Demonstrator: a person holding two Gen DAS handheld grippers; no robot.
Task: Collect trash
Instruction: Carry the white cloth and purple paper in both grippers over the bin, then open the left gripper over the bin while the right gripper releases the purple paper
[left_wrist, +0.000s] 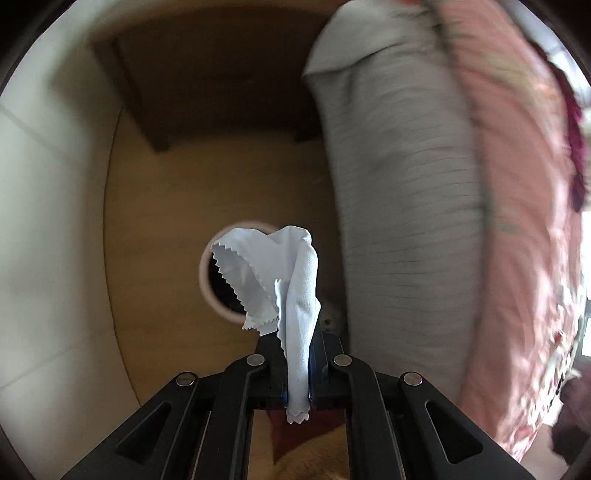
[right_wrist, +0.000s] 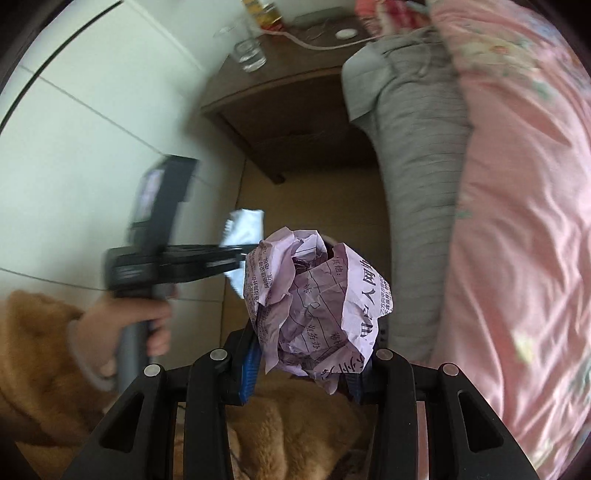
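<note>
Lower centre, left gripper (left_wrist: 299, 365): clamped on white cloth (left_wrist: 291, 280), held over bin opening (left_wrist: 221, 284).
Lower centre, right gripper (right_wrist: 306, 354): closed around crumpled purple paper (right_wrist: 317, 295).

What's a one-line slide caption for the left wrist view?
Left gripper clamps a pale blue cloth above the round bin opening on the floor, beside the grey mattress edge.

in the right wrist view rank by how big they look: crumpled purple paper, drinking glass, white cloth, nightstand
1. nightstand and crumpled purple paper: alike in apparent area; the paper sits close to the camera in the right gripper, so no ranking between them
2. white cloth, partly hidden behind the paper
3. drinking glass
</note>
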